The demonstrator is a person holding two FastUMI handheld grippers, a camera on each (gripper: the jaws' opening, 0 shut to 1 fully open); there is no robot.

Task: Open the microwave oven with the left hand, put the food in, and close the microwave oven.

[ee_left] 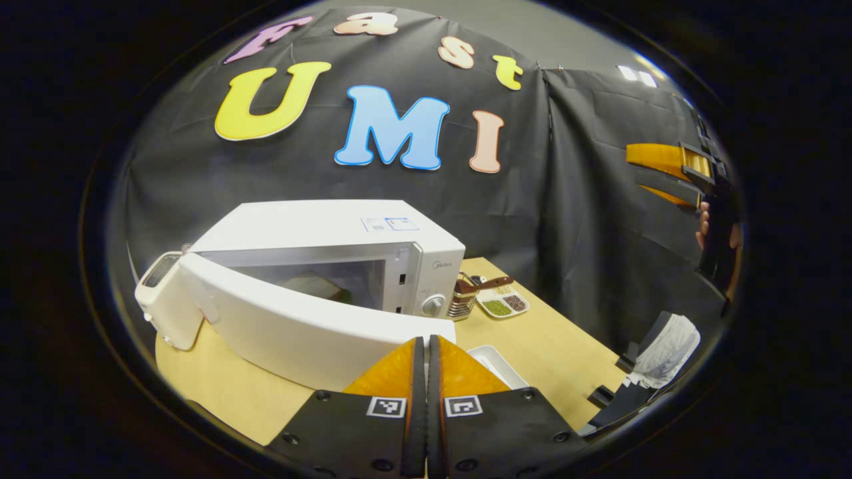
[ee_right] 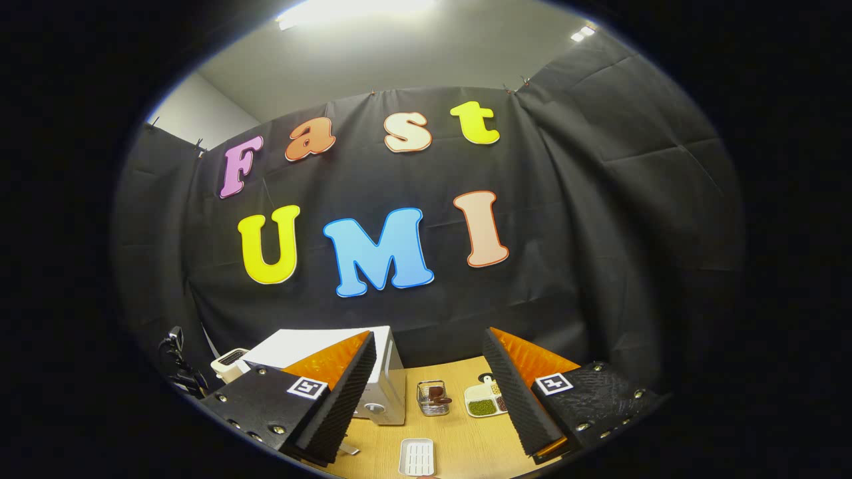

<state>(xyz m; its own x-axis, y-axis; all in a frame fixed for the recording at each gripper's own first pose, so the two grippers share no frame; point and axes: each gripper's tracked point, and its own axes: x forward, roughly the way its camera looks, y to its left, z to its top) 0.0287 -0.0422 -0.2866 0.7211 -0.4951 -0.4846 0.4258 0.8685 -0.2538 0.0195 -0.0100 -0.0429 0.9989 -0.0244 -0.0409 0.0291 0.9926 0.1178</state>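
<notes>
The white microwave (ee_left: pixel 373 233) stands on the wooden table (ee_left: pixel 552 346) with its door (ee_left: pixel 286 326) swung partly open toward me. Inside the cavity something tan with a bit of green (ee_left: pixel 326 287) is dimly visible. My left gripper (ee_left: pixel 426 340) is shut with nothing between its fingers, its tips right at the door's free edge. My right gripper (ee_right: pixel 429 334) is held high and back from the table, wide open and empty. It also appears as the right gripper (ee_left: pixel 636 169) at the far right of the left gripper view, with a hand (ee_left: pixel 702 226) behind it. The microwave (ee_right: pixel 386 372) sits low, partly behind one finger.
Right of the microwave stand a wire basket (ee_left: pixel 462 303) (ee_right: pixel 432 398) and a divided dish of beans (ee_left: pixel 504 305) (ee_right: pixel 484 401). A white tray (ee_left: pixel 496 362) (ee_right: pixel 417 457) lies near the front edge. A white toaster (ee_left: pixel 160 293) (ee_right: pixel 229 362) stands to the left. White cloth (ee_left: pixel 665 349) hangs off the table's right.
</notes>
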